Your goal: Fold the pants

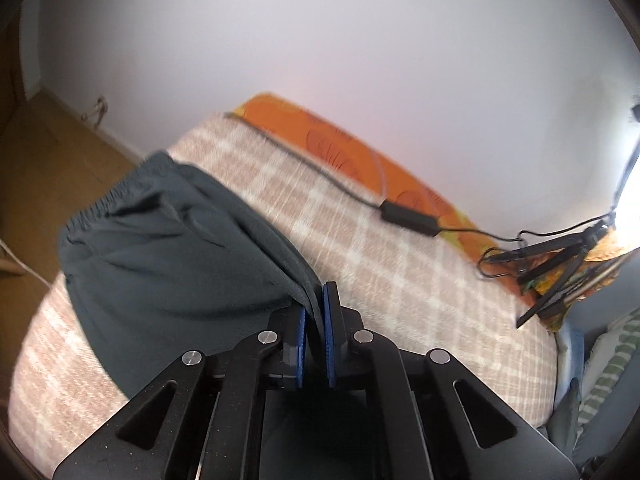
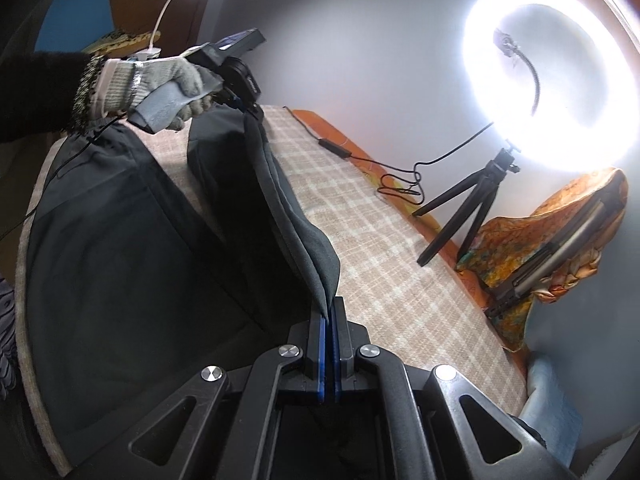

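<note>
Both grippers have cloth in their teeth! The left gripper (image 1: 314,312) is clamped on a layered edge of the dark pants (image 1: 160,240), and the right gripper (image 2: 330,320) pinches the same edge further along, lifting it off the checked blanket (image 2: 380,240). The waistband (image 1: 96,204) rests on the bed, near its edge, while the rest drapes down. The fold looks barely underway (legs seemingly doubled together, judging by the layers); carrying the raised edge across and flattening remain.
</note>
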Tool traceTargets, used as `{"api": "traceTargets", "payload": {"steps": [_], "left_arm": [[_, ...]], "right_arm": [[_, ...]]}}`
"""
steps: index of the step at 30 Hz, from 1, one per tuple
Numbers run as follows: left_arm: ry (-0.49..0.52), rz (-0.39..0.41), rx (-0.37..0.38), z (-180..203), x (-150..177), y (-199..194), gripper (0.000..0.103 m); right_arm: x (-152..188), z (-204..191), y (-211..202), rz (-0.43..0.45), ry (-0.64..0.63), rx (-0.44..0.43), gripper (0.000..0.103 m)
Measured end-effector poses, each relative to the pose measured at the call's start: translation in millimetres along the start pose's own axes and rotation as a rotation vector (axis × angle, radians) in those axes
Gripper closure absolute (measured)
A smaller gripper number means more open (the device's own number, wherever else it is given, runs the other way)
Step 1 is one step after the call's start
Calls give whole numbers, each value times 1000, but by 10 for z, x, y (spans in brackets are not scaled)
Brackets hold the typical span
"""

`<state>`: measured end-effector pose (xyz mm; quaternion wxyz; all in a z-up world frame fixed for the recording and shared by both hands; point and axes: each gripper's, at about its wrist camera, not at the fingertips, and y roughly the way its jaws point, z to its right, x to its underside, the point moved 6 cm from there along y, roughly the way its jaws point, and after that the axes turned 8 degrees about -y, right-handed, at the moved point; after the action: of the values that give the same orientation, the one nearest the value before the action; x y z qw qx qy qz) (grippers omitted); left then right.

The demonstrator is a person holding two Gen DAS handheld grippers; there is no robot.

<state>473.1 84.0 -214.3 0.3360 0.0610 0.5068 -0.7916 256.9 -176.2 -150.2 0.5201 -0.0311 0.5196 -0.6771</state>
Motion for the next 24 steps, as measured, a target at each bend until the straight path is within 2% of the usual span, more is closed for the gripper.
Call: {"api": "traceTargets", "payload": {"steps": [5, 13, 19, 24], "left_arm": [[26, 58, 44, 54, -25, -396, 97], [58, 131, 91, 94, 154, -1028, 97], [63, 170, 134, 9, 416, -1563, 97], [76, 203, 147, -207, 815, -1986, 97]], "right_arm": [[-17, 69, -180, 10, 9, 26, 103], [-34, -44, -566, 8, 1, 41, 103], [-5, -227, -863, -2, -32, 32, 103], [92, -465, -1045, -36, -78, 6, 103]]}}
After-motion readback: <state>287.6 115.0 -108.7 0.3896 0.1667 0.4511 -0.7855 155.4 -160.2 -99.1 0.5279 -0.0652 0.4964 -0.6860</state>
